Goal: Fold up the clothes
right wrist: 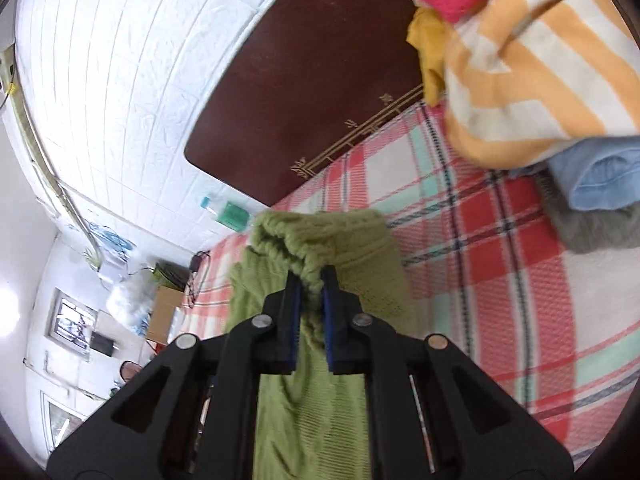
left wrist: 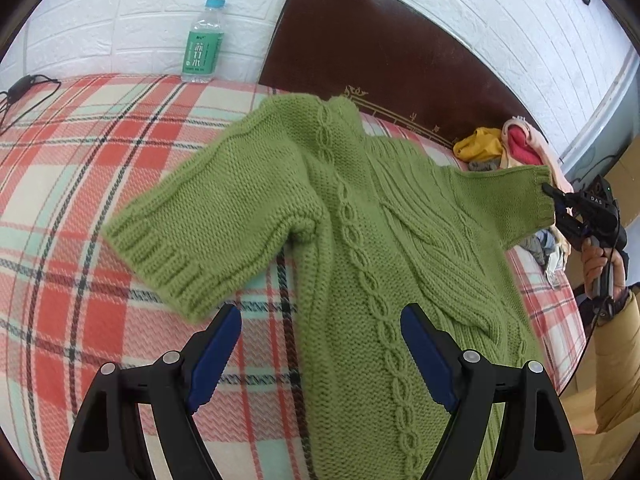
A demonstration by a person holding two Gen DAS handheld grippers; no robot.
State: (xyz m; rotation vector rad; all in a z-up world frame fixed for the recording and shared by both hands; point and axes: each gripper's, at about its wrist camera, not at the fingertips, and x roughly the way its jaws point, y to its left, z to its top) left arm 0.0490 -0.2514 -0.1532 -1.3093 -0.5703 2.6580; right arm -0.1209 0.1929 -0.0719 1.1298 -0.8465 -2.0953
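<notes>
A green cable-knit sweater (left wrist: 360, 220) lies spread on the plaid bed cover (left wrist: 80, 200), front up, collar toward the headboard. My left gripper (left wrist: 320, 332) is open and empty, hovering over the sweater's lower body, its left finger over the cover. The left sleeve (left wrist: 192, 248) lies flat on the cover. My right gripper (right wrist: 312, 280) is shut on the cuff of the right sleeve (right wrist: 320, 240) and holds it lifted off the bed. It also shows in the left wrist view (left wrist: 550, 192), at the far right, pulling the sleeve out.
A water bottle (left wrist: 204, 40) stands against the white brick wall. A dark brown headboard (left wrist: 380, 48) is behind the sweater. A pile of other clothes (right wrist: 520, 72) sits at the bed's right side, also in the left wrist view (left wrist: 508, 144). A black cable (left wrist: 24, 88) lies far left.
</notes>
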